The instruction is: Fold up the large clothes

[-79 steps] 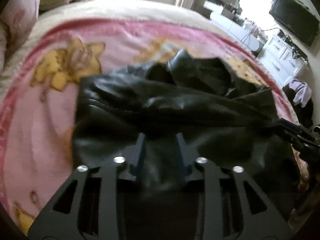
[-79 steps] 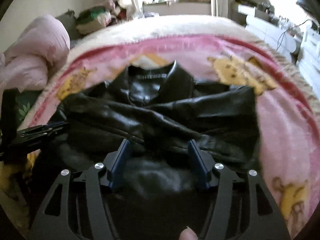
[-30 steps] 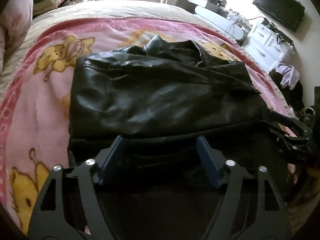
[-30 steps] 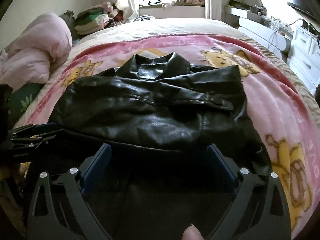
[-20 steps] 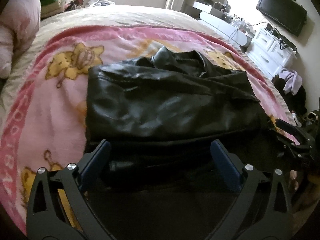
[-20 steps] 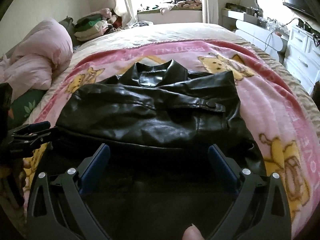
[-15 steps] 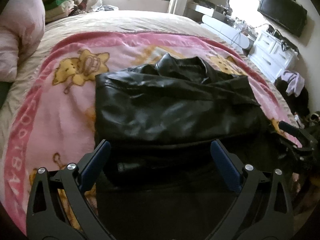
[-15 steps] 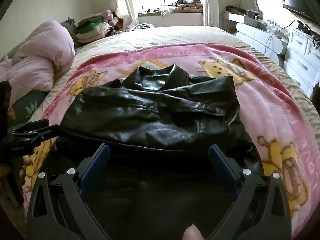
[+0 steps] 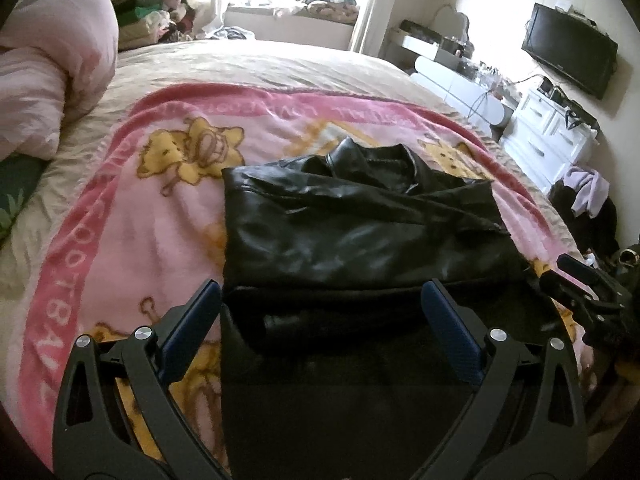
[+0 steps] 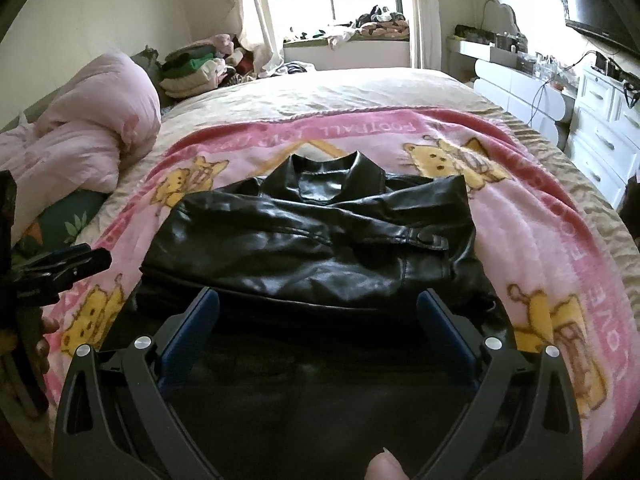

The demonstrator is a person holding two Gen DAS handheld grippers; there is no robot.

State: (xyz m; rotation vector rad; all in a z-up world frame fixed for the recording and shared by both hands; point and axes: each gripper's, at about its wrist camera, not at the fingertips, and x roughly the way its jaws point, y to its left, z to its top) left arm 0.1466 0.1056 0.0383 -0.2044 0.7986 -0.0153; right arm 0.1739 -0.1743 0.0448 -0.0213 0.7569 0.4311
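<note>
I am holding my left claw (image 9: 320, 304) and right claw (image 10: 318, 312) side by side, jaws spread wide and gripping nothing; the left's have just been opening. The shiny black leather jacket (image 10: 312, 240) is lying folded just beyond both on the pink cartoon-print blanket (image 10: 540, 216), long axis left to right, collar at the far edge.
</note>
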